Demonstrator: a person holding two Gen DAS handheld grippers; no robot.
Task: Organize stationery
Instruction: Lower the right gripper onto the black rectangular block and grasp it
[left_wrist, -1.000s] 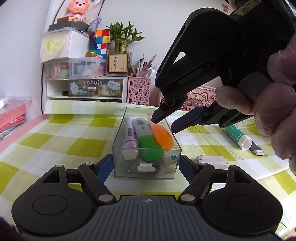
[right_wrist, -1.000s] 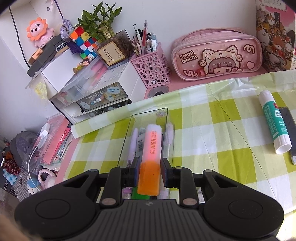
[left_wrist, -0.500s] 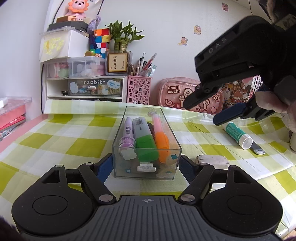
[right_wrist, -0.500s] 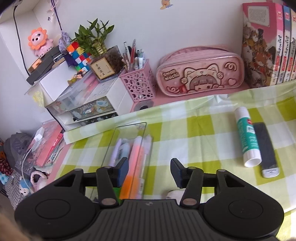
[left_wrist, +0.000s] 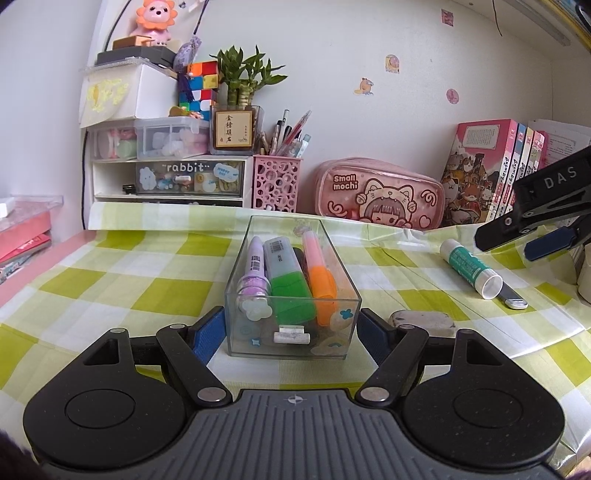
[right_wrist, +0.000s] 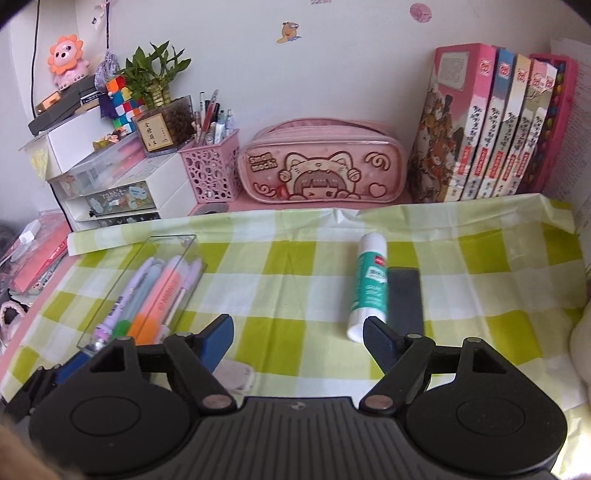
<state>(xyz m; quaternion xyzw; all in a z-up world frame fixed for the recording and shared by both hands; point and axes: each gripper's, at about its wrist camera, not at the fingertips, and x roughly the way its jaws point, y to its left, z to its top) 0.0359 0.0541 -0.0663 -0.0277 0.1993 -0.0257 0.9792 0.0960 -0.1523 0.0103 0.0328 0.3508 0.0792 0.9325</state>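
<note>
A clear plastic box (left_wrist: 236, 280) on the green check cloth holds a purple pen (left_wrist: 255, 273), a green highlighter (left_wrist: 288, 284) and an orange highlighter (left_wrist: 319, 273); it also shows in the right wrist view (right_wrist: 110, 302). My left gripper (left_wrist: 291, 332) has its jaws on either side of the box's near end, against its walls. My right gripper (right_wrist: 298, 341) is open and empty above the cloth, right of the box. A green-and-white glue stick (right_wrist: 369, 288) and a black flat case (right_wrist: 404, 299) lie just beyond its right finger. A grey eraser (left_wrist: 421, 319) lies right of the box.
At the back stand a pink mesh pen holder (right_wrist: 210, 173), a pink pencil case (right_wrist: 321, 166), a row of books (right_wrist: 487, 129) and white drawers (left_wrist: 166, 181). Red books (left_wrist: 22, 236) lie at the far left.
My right gripper let go of the orange highlighter into the box, opened, and moved right toward the glue stick. The left gripper has stayed at the box.
</note>
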